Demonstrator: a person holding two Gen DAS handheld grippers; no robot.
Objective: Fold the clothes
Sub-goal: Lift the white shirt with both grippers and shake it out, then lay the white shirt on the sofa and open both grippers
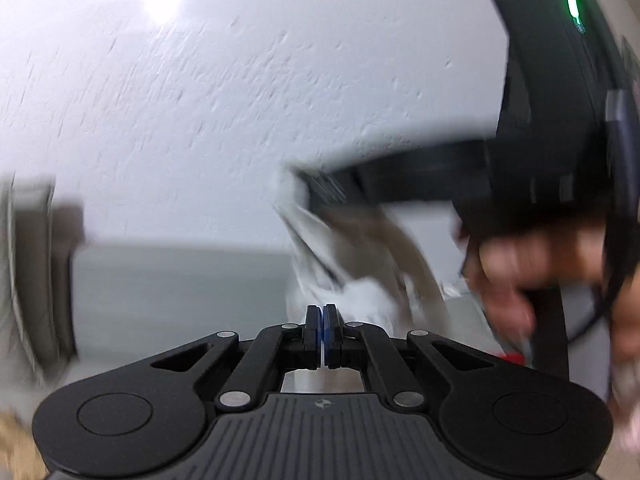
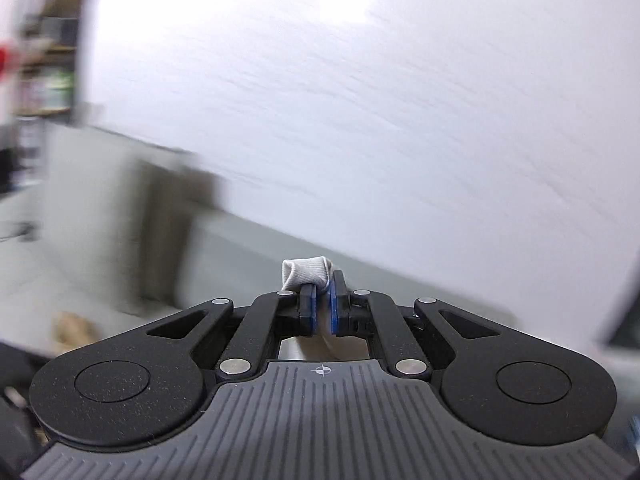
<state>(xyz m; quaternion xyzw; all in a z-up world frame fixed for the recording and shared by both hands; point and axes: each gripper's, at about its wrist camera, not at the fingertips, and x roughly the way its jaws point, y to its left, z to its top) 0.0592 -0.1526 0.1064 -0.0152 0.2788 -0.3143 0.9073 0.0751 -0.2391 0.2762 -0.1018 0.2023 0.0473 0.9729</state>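
A pale grey-white garment (image 1: 340, 264) with beige parts hangs in the air, blurred. In the left wrist view my left gripper (image 1: 323, 318) has its blue pads almost together, with a thin white edge of the cloth pinched between them. My right gripper (image 1: 316, 188) comes in from the upper right, held by a hand (image 1: 520, 272), and grips the garment's upper end. In the right wrist view my right gripper (image 2: 320, 292) is shut on a small grey-white fold of the garment (image 2: 306, 272) that sticks out above its pads.
A white textured wall (image 1: 240, 80) fills the background above a grey surface (image 1: 180, 280). A blurred beige and brown object (image 2: 172, 232) stands at the left. Shelves (image 2: 48, 60) show at the far left of the right wrist view.
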